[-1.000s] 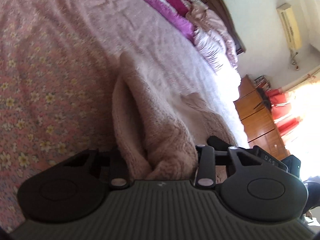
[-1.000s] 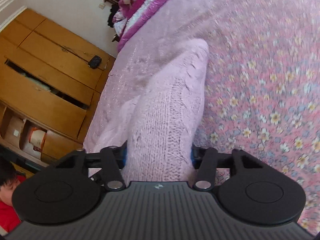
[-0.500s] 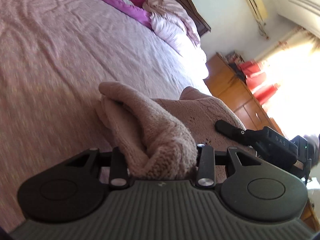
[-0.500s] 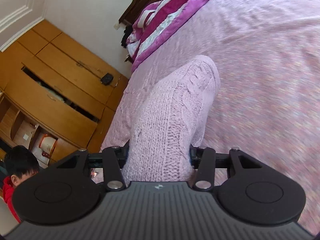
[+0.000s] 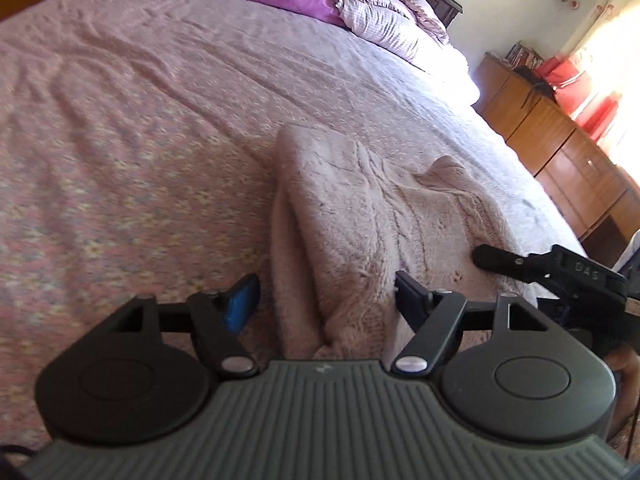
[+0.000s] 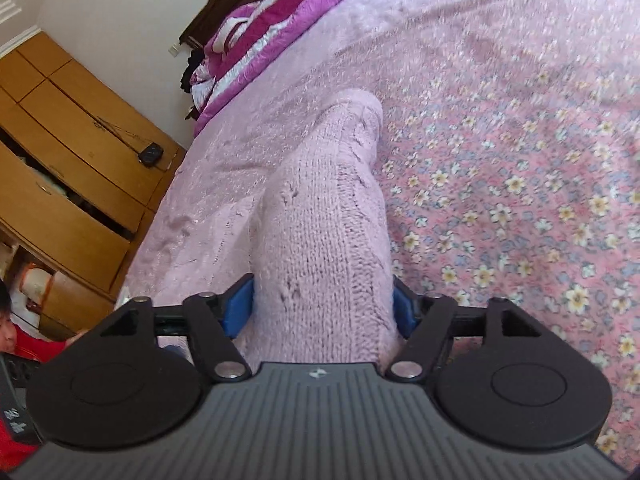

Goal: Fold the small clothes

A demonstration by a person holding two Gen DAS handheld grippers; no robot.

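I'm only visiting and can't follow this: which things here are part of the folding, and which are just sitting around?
Part of the job:
- pink knitted sweater
- left gripper, opening
- right gripper, opening
- bed, the folding surface

Just lying about:
- striped quilt
- pillow
- wooden cabinets

bed [image 5: 200,80]: pink floral cover | wooden dressers [image 5: 560,140] | pale wall [image 6: 120,12] | sunlit window [image 5: 616,40]

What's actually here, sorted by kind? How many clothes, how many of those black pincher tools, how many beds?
Knitted pink garment: 1
Pincher tools: 2, left gripper, right gripper, both opening around the knit
Bed: 1
Total: 4
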